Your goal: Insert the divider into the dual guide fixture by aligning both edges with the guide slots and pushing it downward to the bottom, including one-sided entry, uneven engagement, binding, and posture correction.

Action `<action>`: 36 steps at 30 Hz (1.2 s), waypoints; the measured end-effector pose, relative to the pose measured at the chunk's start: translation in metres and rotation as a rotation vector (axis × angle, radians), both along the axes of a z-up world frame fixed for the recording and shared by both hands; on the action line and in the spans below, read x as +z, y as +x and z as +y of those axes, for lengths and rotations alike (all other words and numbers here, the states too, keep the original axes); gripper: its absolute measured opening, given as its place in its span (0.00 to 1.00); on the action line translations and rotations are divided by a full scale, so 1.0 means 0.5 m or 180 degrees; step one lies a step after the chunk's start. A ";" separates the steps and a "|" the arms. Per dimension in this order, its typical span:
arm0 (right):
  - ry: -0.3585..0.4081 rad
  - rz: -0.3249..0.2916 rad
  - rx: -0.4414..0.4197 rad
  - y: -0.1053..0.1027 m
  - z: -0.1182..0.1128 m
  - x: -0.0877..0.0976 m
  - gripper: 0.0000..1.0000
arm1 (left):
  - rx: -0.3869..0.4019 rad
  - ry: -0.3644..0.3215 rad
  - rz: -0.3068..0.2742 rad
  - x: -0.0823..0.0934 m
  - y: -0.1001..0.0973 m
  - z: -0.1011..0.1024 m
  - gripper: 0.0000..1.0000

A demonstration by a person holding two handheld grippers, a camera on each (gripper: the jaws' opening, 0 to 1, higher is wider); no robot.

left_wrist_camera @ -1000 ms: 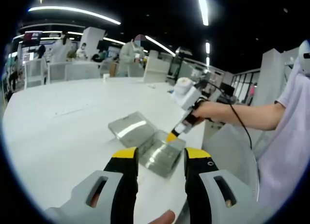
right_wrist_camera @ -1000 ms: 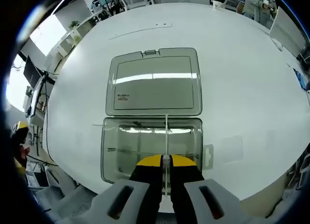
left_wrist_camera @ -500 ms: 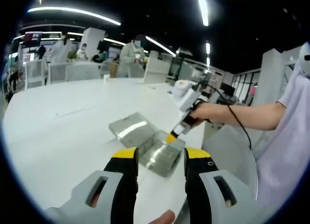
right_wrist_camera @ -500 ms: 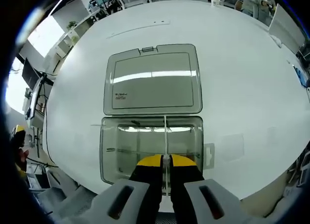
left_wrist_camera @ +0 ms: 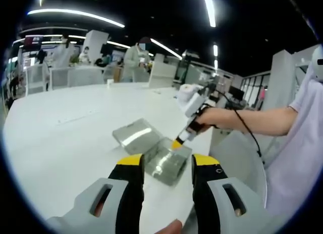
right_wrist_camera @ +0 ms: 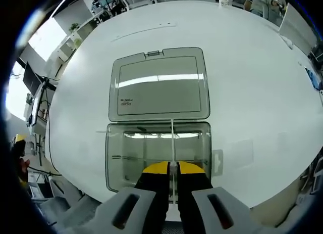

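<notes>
- Holding steady is the main news: over the last second the right gripper (right_wrist_camera: 172,168) has stayed pinched on the divider (right_wrist_camera: 172,143), its yellow-tipped fingers (right_wrist_camera: 156,169) closed together with the thin clear plate between them.
- The divider runs straight out ahead of those fingertips, across the open clear fixture box (right_wrist_camera: 126,148) towards its far wall, and looks to be standing upright on its edge.
- The box's flat lid (right_wrist_camera: 159,85) lies open on the white table (right_wrist_camera: 252,92) just beyond the box, further from the fingers.
- Between the earlier right gripper views and now the box and lid slide only slightly in the picture; I read that as a small wobble of the hand, not real travel downward.
- Judgement: the divider seems partly seated, or binding; whether both edges sit in their guide slots is too fine to tell, so a small posture correction may be needed before pressing it to the bottom.
- In the left gripper view the left gripper (left_wrist_camera: 168,166) hovers with its fingers (left_wrist_camera: 132,166) apart and nothing between them, short of the box (left_wrist_camera: 164,166).
- Beyond those fingertips and to the right, the person's hand (left_wrist_camera: 212,117) keeps the right gripper (left_wrist_camera: 177,143) tip down on the box's far side.
</notes>
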State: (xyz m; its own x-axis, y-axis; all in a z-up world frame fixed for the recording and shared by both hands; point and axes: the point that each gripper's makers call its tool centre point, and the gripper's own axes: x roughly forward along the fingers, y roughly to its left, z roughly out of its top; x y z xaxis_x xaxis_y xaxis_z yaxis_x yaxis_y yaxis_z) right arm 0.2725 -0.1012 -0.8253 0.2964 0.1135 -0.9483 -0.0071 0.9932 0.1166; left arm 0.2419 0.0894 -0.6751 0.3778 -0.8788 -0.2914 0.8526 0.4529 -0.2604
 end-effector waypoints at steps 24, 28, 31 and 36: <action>-0.0016 0.0010 0.0004 -0.002 0.003 0.003 0.00 | -0.0007 -0.0014 0.0009 -0.001 0.006 0.003 0.35; -0.0012 0.0028 -0.0009 -0.001 0.003 -0.002 0.00 | -0.0009 -0.0012 0.0014 -0.002 0.007 0.002 0.35; -0.0023 0.0024 0.0001 -0.001 0.004 0.003 0.00 | -0.0012 -0.0014 0.0019 -0.003 0.008 0.002 0.35; -0.0008 0.0036 -0.0015 0.003 0.002 0.003 0.00 | -0.0010 -0.0016 0.0025 -0.004 0.010 0.002 0.35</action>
